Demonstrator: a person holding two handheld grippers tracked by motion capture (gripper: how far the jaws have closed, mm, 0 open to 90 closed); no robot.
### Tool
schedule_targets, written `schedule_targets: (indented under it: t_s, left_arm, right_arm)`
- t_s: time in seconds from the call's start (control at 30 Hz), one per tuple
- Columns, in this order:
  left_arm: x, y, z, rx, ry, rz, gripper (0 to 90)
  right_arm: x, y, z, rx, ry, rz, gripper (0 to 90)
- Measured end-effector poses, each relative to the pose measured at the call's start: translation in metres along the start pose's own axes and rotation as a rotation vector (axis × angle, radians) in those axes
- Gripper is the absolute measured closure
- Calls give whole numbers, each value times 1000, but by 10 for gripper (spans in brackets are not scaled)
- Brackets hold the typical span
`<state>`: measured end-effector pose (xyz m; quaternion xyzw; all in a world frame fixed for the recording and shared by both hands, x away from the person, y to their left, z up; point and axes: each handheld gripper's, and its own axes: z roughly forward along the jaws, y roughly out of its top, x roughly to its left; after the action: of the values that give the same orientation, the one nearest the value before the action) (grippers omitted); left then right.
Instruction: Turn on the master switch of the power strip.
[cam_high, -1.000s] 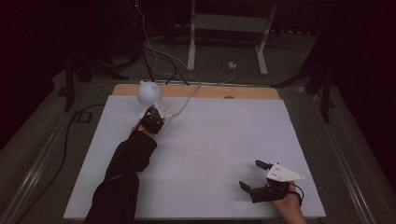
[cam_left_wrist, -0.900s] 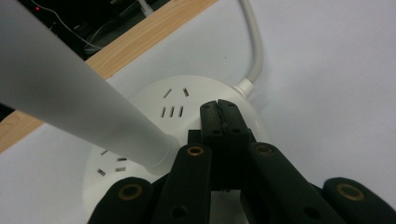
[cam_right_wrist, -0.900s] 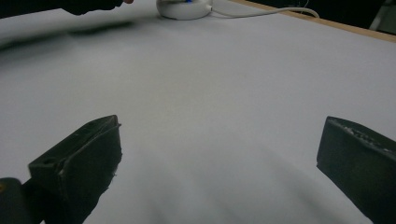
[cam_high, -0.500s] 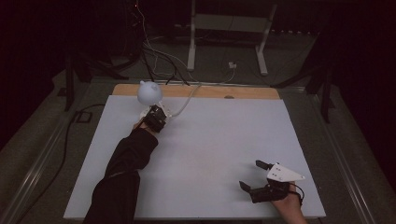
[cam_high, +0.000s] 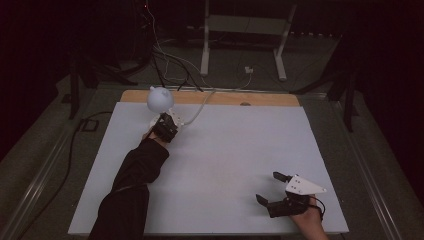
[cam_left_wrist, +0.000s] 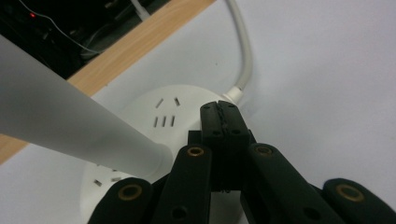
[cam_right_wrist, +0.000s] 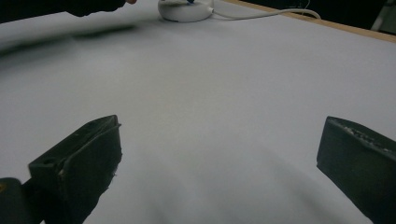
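Observation:
A round white socket hub (cam_left_wrist: 163, 116) lies at the far left of the white table top (cam_high: 235, 150), and its white cable (cam_left_wrist: 243, 51) runs off past the wooden back edge. A white lamp-like thing with a round head (cam_high: 160, 99) rises from the hub; its pale stem (cam_left_wrist: 60, 126) crosses the left gripper view. My left gripper (cam_left_wrist: 222, 114) is shut, its tips together over the hub's edge near the cable's entry, nothing between them. In the high view that left gripper (cam_high: 167, 125) sits just below the round head. My right gripper (cam_high: 268, 187) rests open near the front right corner.
The hub (cam_right_wrist: 185, 9) and its cable lie far off in the right gripper view, beyond bare white surface. A dark sleeve (cam_high: 135, 175) reaches diagonally over the left part of the table. A strip of wooden edge (cam_high: 250, 98) borders the back. Cables and a stand's legs lie on the floor behind.

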<state>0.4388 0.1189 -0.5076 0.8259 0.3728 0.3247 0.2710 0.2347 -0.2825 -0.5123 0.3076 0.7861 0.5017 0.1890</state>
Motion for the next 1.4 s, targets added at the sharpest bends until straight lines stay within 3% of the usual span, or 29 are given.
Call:
schedule_targets:
  t_s: [0.27,0.53,0.77,0.87,0.93,0.97,1.0,1.03,1.1,1.17,1.2,1.23,1.27,1.33,1.37,1.4]
  left_arm:
    - [6,5,-9,-26,-7,-53,900]
    - [5,8,-23,-40,-65,-124,900]
    - [5,11,-33,-45,-90,-150,847]
    - [4,12,-37,-45,-102,-159,778]
    - [3,13,-39,-43,-121,-164,676]
    - [2,13,-39,-42,-120,-169,676]
    - [3,13,-40,-40,-132,-177,603]
    - [3,13,-41,-37,-142,-182,603]
    - [3,13,-42,-33,-159,-184,487]
    - [3,13,-44,-35,-168,-196,444]
    - [3,13,-45,-33,-178,-199,363]
    - [3,12,-46,-36,-175,-207,363]
    - [4,11,-48,-35,-218,-211,228]
    - [3,11,-48,-28,-233,-213,183]
    - [2,10,-49,-13,-272,-210,91]
    - [2,10,-49,-13,-272,-210,64]
  right_arm:
    - [-1,0,-1,-2,-3,1,0]
    - [0,1,-1,-6,-3,-2,0]
    - [0,1,-1,-8,-4,-3,0]
    - [0,1,-1,-8,-4,-3,0]
    - [0,1,-1,-7,-3,-3,0]
    - [0,1,-1,-7,-3,-3,0]
    - [0,1,-1,-8,-3,-3,0]
    - [0,1,-1,-8,-3,-3,0]
    - [0,1,-1,-8,-3,-3,0]
    - [0,1,-1,-7,-3,-3,0]
    - [0,1,-1,-6,-2,-2,0]
    - [0,1,-1,-6,-2,-2,0]
    - [0,1,-1,-7,-3,-2,0]
    - [0,1,-1,-7,-3,-2,0]
    - [0,1,-1,-6,-3,-2,0]
    - [0,1,-1,-6,-3,-2,0]
